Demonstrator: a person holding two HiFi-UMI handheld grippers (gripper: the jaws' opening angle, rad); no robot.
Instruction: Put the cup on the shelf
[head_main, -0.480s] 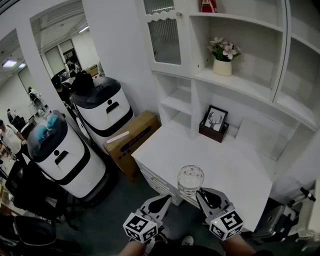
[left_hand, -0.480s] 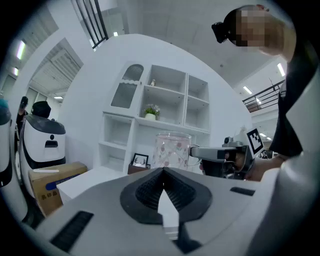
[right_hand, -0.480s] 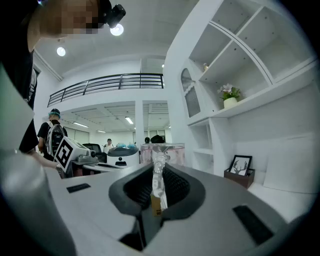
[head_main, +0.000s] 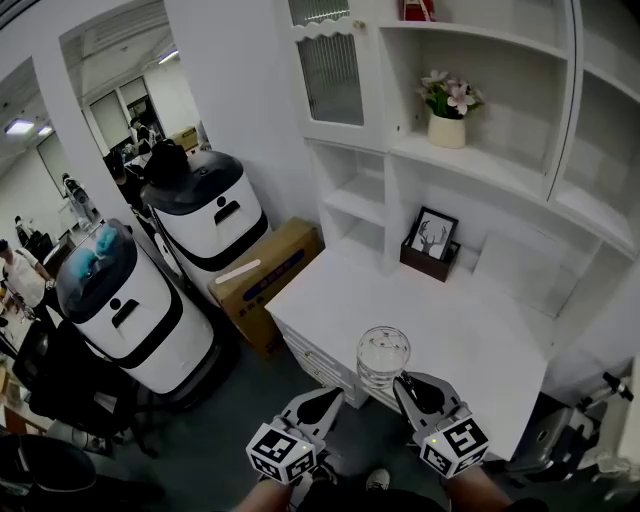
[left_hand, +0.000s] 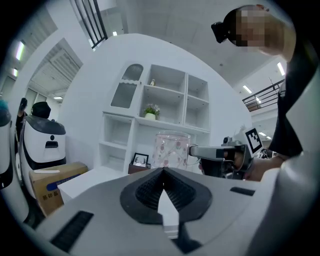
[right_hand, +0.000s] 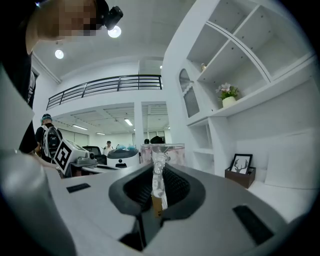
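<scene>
A clear glass cup (head_main: 383, 355) with a faint flower print hangs above the front edge of the white desk (head_main: 470, 340). My right gripper (head_main: 401, 386) is shut on its near side, and the glass shows pinched between the jaws in the right gripper view (right_hand: 159, 167). My left gripper (head_main: 334, 398) hovers just left of the cup, shut with nothing in it. From the left gripper view the cup (left_hand: 171, 149) stands straight beyond the jaw tips (left_hand: 163, 171). The white shelf unit (head_main: 480, 165) rises behind the desk.
A potted flower (head_main: 446, 118) stands on a middle shelf and a framed deer picture (head_main: 430, 245) at the desk's back. Two white robots (head_main: 125, 310) (head_main: 208, 218) and a cardboard box (head_main: 262, 275) stand on the floor at the left.
The cup and both grippers sit a touch lower and further right in the head view. Neither gripper's hold has changed.
</scene>
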